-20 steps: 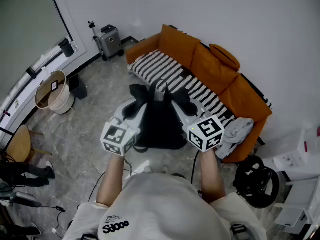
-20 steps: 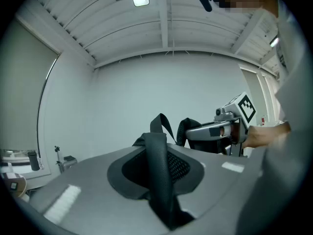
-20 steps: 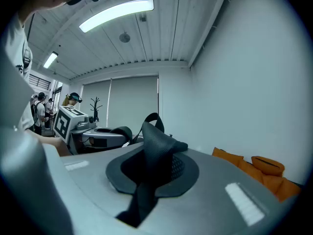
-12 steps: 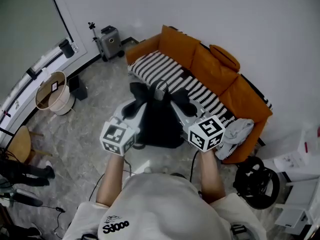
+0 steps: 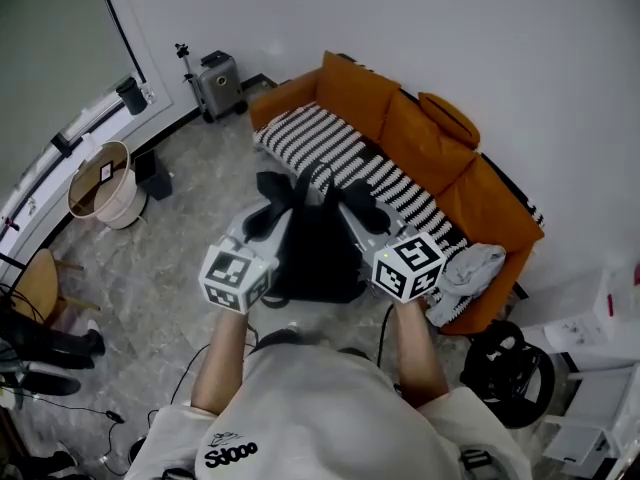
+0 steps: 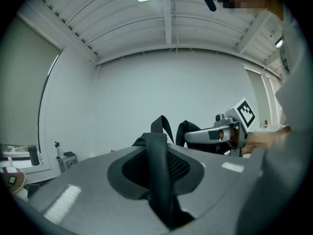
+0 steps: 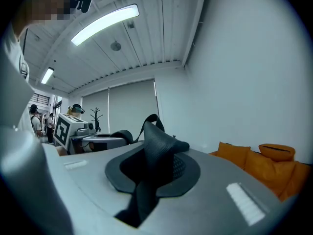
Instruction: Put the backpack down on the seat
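Note:
A black backpack [image 5: 318, 253] hangs in the air between my two grippers, just in front of the sofa. My left gripper [image 5: 266, 220] is shut on one padded shoulder strap [image 6: 159, 165], which runs up between its jaws. The other shoulder strap [image 7: 152, 158] is clamped in my right gripper [image 5: 358, 214]. The bag's top loop [image 5: 322, 176] stands up between them. Beyond the bag lies the seat [image 5: 335, 143], an orange sofa [image 5: 425, 133] covered with a black-and-white striped blanket.
A grey cloth [image 5: 470, 266] lies on the sofa's right end. A small grey case [image 5: 220, 80] stands by the far wall. A woven basket [image 5: 100, 183] and a wooden stool [image 5: 35, 288] stand at left. A black round object [image 5: 515, 363] and white boxes [image 5: 600, 318] sit at right.
Both grippers and the hanging backpack have shifted a little toward the sofa. The grips on the straps look the same.

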`<move>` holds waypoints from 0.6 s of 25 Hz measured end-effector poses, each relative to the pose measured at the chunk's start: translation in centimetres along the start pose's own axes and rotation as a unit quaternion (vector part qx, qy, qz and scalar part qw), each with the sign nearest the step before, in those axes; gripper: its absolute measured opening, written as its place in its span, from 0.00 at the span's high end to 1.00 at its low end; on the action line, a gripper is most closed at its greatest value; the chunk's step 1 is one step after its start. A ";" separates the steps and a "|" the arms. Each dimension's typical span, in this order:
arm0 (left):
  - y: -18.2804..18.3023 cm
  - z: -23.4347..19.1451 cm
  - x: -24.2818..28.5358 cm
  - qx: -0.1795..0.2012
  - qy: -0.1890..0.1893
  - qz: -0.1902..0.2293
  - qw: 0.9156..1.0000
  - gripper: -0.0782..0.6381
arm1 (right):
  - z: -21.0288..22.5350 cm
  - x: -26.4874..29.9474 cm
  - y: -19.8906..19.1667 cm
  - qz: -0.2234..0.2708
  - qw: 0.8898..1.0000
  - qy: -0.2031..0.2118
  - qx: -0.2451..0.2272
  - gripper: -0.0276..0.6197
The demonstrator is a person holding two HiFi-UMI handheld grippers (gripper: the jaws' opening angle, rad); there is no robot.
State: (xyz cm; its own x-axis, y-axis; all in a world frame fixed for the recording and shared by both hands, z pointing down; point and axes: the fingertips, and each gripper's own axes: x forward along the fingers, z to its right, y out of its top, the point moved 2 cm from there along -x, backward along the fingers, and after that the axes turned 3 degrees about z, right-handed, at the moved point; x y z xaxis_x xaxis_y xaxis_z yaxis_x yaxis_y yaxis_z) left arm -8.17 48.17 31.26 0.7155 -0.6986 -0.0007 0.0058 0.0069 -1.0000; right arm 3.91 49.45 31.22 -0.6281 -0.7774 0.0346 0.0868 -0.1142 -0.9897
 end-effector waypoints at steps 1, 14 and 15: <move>-0.1 -0.2 0.3 -0.002 0.001 0.000 1.000 0.80 | 0.4 0.3 -0.1 -0.001 1.000 0.001 0.000 0.89; -2.5 -6.4 8.0 -0.016 -0.001 -0.002 1.000 0.80 | 7.5 6.6 -0.8 -0.006 1.000 0.004 0.004 0.90; -2.7 -7.2 9.0 -0.017 -0.003 -0.002 1.000 0.80 | 8.4 7.4 -0.7 -0.003 1.000 0.002 0.002 0.90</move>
State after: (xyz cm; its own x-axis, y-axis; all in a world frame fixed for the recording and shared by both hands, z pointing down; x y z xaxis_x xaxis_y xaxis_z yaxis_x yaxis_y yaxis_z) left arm -6.75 36.67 33.89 0.7201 -0.6938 0.0025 -0.0160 -0.0203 -0.9997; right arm 5.65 38.61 33.29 -0.6317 -0.7741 0.0402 0.0867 -0.1221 -0.9887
